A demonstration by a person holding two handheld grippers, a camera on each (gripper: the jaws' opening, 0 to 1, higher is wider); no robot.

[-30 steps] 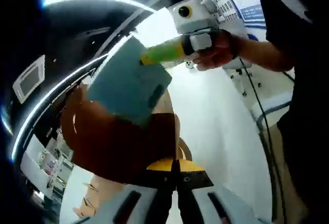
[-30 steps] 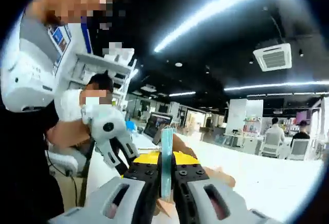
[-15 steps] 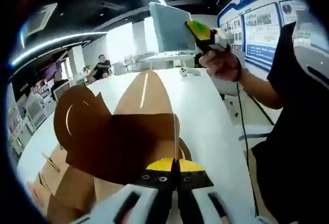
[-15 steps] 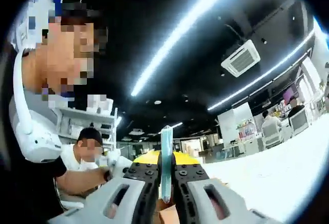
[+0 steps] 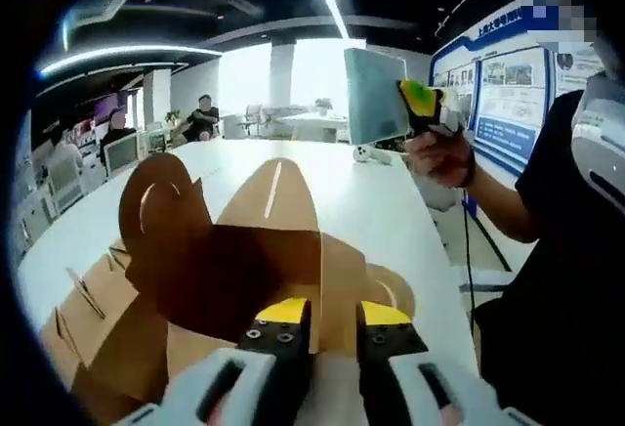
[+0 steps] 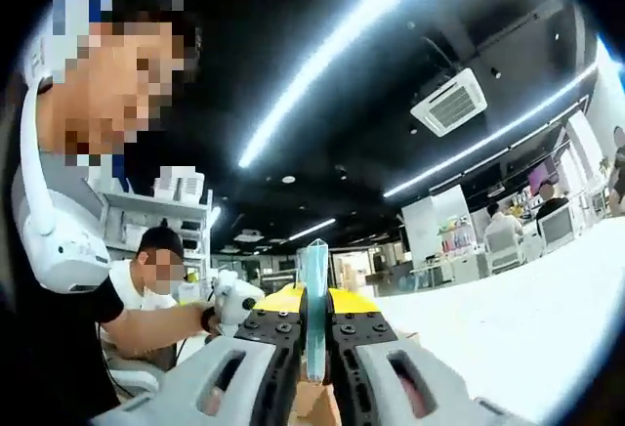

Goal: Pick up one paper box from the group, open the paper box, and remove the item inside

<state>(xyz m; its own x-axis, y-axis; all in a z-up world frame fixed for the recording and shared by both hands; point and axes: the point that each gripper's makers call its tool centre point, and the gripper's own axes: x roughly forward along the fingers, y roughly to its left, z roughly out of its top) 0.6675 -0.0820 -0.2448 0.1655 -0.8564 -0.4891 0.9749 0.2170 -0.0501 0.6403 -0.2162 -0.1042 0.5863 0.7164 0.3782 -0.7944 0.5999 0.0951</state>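
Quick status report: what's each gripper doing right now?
Left gripper open around the brown paper box flap. Right gripper shut on a thin teal item, held up clear of the box. Nothing in the way.

My left gripper (image 5: 326, 326) now has its jaws parted; half a second ago they were pressed together on the edge of the opened brown paper box (image 5: 244, 270). The cardboard edge now stands loose in the gap between them. In my left gripper view, my right gripper (image 5: 430, 111) and the flat teal item (image 5: 373, 96) pinched in it now sit further right and lower than half a second ago, clear of the box they overlapped a second ago.
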